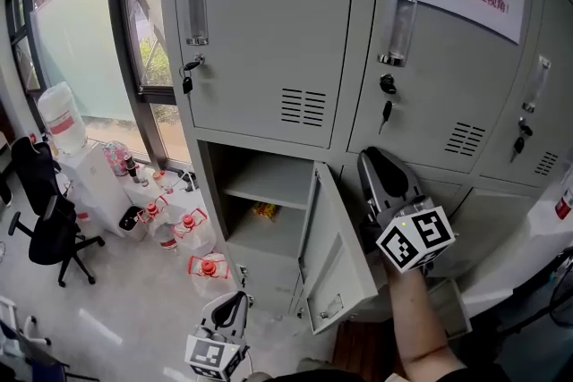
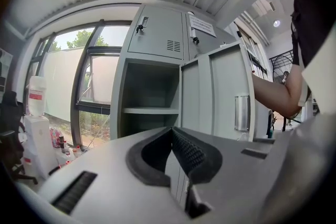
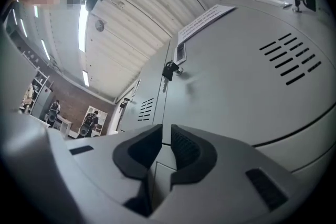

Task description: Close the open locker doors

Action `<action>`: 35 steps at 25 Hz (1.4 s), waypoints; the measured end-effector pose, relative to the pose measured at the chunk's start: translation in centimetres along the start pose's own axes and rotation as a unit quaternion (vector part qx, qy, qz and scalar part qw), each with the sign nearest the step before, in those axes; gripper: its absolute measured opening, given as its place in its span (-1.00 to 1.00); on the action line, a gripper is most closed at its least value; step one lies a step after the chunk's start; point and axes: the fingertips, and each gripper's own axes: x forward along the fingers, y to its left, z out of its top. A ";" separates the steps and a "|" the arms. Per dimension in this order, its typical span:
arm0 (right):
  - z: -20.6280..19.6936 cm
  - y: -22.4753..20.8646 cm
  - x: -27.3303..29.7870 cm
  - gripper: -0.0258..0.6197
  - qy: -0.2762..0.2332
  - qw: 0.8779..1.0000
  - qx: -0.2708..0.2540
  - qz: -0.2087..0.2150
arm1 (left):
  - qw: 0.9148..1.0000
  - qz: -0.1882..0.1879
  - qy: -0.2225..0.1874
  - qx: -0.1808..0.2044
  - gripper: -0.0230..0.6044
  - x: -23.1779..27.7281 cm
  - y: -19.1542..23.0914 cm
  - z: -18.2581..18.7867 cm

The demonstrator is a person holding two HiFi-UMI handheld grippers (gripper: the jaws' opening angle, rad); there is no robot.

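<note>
**Locker door stands open, lower left**

Grey lockers fill the far wall, upper doors closed. The lower left locker's door swings out toward the near right, baring a shelf with a small yellow thing below it. The right gripper is just right of that door, jaws nearly together with nothing between them. The left gripper hangs low and near, pads meeting, empty. Bottles stand on the floor at left.

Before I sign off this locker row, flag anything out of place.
One lower locker door stands wide open while the upper doors are shut. A small yellow item lies inside, too small to identify.
</note>
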 end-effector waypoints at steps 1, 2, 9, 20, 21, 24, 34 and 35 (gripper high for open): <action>0.0 0.1 0.2 -0.73 0.000 1.000 0.000 0.000 | 1.000 0.002 0.000 0.000 -0.90 0.0 0.1 0.0; -0.1 0.3 0.3 -0.73 0.003 1.000 -0.002 0.000 | 1.000 0.004 0.000 0.000 -0.90 0.0 0.2 0.0; -0.8 0.7 1.2 -0.74 0.024 1.000 -0.005 -0.010 | 1.000 0.008 -0.002 0.002 -0.90 0.2 1.0 0.1; -0.8 1.0 0.1 -0.74 0.021 1.000 0.013 -0.004 | 1.000 -0.018 0.000 0.001 -0.90 0.2 1.1 0.0; -0.7 1.2 -0.2 -0.74 0.020 1.000 0.010 -0.005 | 1.000 -0.022 0.000 0.001 -0.90 0.2 1.1 -0.1; -0.8 1.7 -1.3 -0.74 0.023 1.000 0.002 -0.009 | 0.999 -0.037 0.002 0.000 -0.90 0.2 0.8 -0.3; -0.9 2.1 -6.8 -0.73 0.038 0.998 -0.009 -0.052 | 0.994 -0.109 0.008 -0.002 -0.90 0.9 -1.1 -0.9; -1.0 2.3 -7.4 -0.73 0.041 0.998 -0.010 -0.056 | 0.993 -0.116 0.008 -0.003 -0.90 1.0 -1.3 -1.0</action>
